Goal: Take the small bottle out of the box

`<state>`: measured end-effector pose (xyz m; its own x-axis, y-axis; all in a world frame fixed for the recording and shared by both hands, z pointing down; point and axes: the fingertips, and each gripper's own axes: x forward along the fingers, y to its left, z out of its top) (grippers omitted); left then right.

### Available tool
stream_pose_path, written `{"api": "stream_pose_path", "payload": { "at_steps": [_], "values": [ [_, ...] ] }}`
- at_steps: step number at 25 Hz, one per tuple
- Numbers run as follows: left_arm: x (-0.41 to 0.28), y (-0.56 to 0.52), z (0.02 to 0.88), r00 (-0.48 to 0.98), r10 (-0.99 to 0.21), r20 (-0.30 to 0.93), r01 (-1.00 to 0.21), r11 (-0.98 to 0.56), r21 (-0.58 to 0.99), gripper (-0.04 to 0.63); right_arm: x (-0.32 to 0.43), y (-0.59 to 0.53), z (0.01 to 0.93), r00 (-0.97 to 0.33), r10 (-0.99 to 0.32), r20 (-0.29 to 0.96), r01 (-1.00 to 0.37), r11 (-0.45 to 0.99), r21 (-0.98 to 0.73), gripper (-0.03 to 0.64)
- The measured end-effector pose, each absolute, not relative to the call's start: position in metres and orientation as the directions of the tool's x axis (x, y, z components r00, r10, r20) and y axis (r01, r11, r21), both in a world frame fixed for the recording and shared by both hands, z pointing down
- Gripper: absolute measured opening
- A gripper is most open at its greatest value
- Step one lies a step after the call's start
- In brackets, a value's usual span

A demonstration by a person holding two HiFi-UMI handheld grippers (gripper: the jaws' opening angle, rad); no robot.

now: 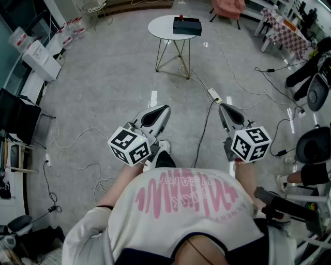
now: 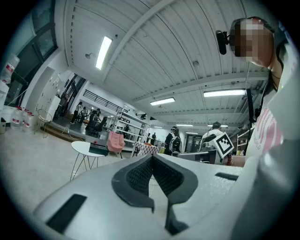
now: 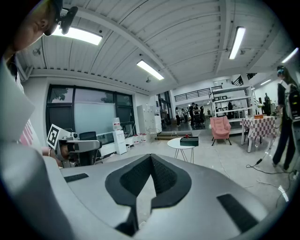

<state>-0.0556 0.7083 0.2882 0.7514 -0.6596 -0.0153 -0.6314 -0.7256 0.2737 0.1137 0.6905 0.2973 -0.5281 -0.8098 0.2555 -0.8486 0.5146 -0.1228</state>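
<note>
A dark box (image 1: 186, 26) lies on a round white table (image 1: 160, 28) far ahead across the grey floor, with a small red thing on its lid. No bottle shows in any view. The person stands well back from the table and holds both grippers at waist height, pointing toward it. My left gripper (image 1: 164, 108) has its jaws closed tip to tip with nothing between them (image 2: 152, 155). My right gripper (image 1: 221, 106) is shut and empty too (image 3: 151, 156). Both gripper views show the box (image 2: 98, 150) (image 3: 189, 140) small in the distance.
Cables and a power strip (image 1: 213, 94) trail across the floor between me and the table. A pink chair (image 1: 227, 8) and a checked table (image 1: 287, 31) stand behind it. White cabinets (image 1: 41, 59) line the left; office chairs (image 1: 313, 147) stand at the right.
</note>
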Motion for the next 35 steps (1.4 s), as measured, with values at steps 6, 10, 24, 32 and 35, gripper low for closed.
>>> {"api": "stream_pose_path", "payload": {
  "at_steps": [6, 10, 24, 32, 35],
  "values": [
    [-0.062, 0.663, 0.289, 0.749, -0.662, -0.026, -0.626, -0.721, 0.298, 0.008, 0.11, 0.649, 0.299, -0.525, -0.809, 0.263, -0.85, 0.513, -0.121, 0.003],
    [-0.071, 0.62, 0.282, 0.746, -0.665, -0.041, -0.626, -0.72, 0.301, 0.008, 0.103, 0.605, 0.297, -0.52, -0.807, 0.279, -0.853, 0.51, -0.115, 0.003],
    [-0.155, 0.42, 0.267, 0.73, -0.683, -0.036, -0.648, -0.707, 0.283, 0.008, 0.058, 0.4, 0.26, -0.514, -0.852, 0.1, -0.832, 0.466, -0.302, 0.003],
    [-0.188, 0.342, 0.257, 0.724, -0.688, -0.054, -0.649, -0.706, 0.284, 0.008, 0.03, 0.328, 0.266, -0.513, -0.852, 0.104, -0.83, 0.462, -0.314, 0.003],
    [-0.191, 0.328, 0.26, 0.733, -0.679, -0.044, -0.64, -0.711, 0.292, 0.008, 0.024, 0.317, 0.27, -0.512, -0.851, 0.118, -0.831, 0.456, -0.319, 0.003]
  ]
}}
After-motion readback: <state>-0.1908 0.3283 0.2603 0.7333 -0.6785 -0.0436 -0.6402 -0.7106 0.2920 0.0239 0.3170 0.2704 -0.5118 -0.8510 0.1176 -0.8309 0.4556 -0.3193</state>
